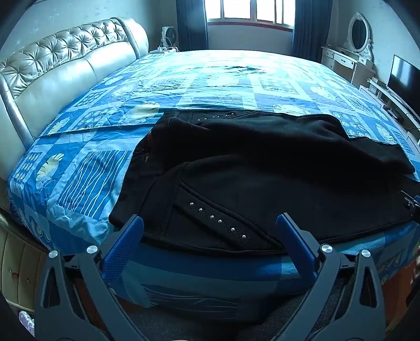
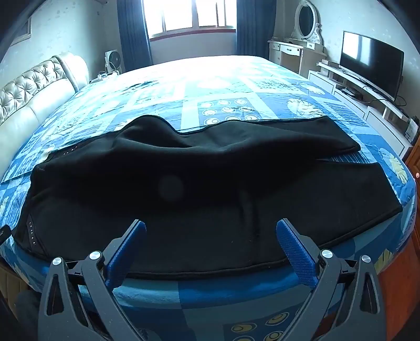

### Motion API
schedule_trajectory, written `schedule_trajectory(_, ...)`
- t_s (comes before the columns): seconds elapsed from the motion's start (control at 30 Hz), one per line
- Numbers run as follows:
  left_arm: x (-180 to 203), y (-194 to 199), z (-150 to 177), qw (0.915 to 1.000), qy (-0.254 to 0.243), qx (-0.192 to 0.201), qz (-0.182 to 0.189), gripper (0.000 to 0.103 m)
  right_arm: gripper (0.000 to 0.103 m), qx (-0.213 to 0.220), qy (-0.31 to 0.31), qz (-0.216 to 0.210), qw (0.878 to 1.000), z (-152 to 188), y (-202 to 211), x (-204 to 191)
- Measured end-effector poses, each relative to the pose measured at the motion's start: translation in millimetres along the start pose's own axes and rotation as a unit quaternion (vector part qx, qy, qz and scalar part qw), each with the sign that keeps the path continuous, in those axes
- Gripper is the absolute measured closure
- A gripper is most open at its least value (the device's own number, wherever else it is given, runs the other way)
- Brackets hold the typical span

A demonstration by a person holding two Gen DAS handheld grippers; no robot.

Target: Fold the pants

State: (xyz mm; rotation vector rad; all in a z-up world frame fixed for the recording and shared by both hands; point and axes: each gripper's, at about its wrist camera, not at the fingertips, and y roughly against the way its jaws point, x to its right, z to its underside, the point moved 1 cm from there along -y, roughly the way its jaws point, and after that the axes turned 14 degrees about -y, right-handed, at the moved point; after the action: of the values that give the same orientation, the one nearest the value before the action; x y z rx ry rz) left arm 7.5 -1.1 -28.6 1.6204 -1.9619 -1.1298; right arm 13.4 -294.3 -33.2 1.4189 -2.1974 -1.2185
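Black pants [image 1: 262,173] lie across the near part of the bed, with studded pocket trim [image 1: 218,220] toward the waist end on the left. The far leg is bunched and lies partly over the near one. In the right wrist view the pants [image 2: 210,188] stretch from the waist at left to the leg ends at right. My left gripper [image 1: 210,225] is open and empty, just above the near edge of the waist area. My right gripper [image 2: 210,230] is open and empty over the near edge of the leg. The right gripper's tip [image 1: 409,202] shows at the left wrist view's right edge.
The bed has a blue patterned sheet [image 1: 199,84] and a padded headboard [image 1: 52,70] at left. A window [image 2: 189,15], a dressing table with mirror [image 2: 302,44] and a TV on a low stand [image 2: 370,63] stand beyond the bed. A bedside cabinet [image 1: 18,270] is at lower left.
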Motion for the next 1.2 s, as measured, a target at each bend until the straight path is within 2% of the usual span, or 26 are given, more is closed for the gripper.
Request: schedule_trajectory(1.2, 3.5, -0.3, 1.2, 1.0000, -0.002, -0.002, 0.000, 0.002, 0.005, -0.011, 0.008, 0.007, 1.000, 5.0, -7.3, -1.9)
